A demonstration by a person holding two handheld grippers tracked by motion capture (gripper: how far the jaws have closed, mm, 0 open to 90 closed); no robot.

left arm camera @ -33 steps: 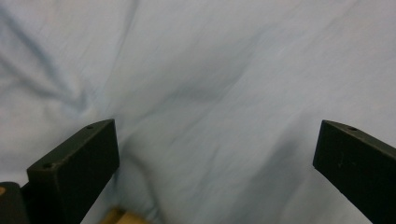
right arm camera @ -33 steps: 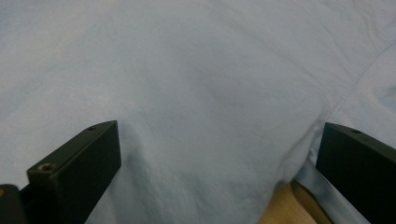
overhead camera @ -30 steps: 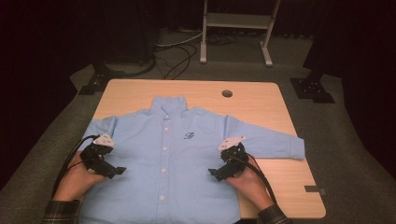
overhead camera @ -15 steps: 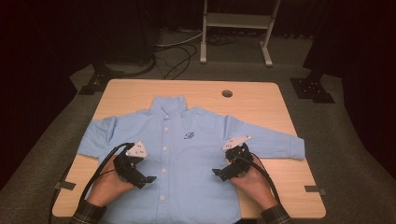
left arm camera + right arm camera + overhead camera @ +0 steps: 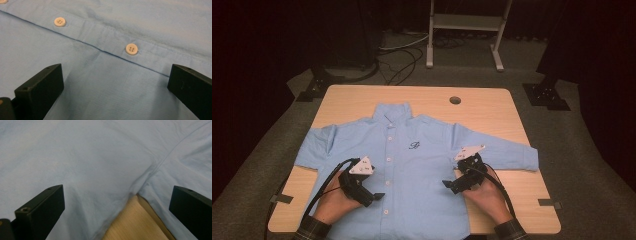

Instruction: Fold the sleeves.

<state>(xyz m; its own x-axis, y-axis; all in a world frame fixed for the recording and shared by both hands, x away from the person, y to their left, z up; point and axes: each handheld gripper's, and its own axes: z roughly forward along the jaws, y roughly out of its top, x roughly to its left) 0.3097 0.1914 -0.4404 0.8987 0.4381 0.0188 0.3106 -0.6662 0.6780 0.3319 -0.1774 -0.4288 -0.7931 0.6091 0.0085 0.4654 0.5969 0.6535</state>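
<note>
My left hand-held gripper (image 5: 373,192) and right hand-held gripper (image 5: 451,184), jaws spread, hover over a blue shirt (image 5: 417,170) lying flat on the wooden bench (image 5: 492,112), grey carpet (image 5: 582,165) and darkness around.

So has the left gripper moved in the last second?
Yes. The left gripper has slid in from the light blue button-up shirt's left edge toward its row of white buttons, near the hem.
</note>
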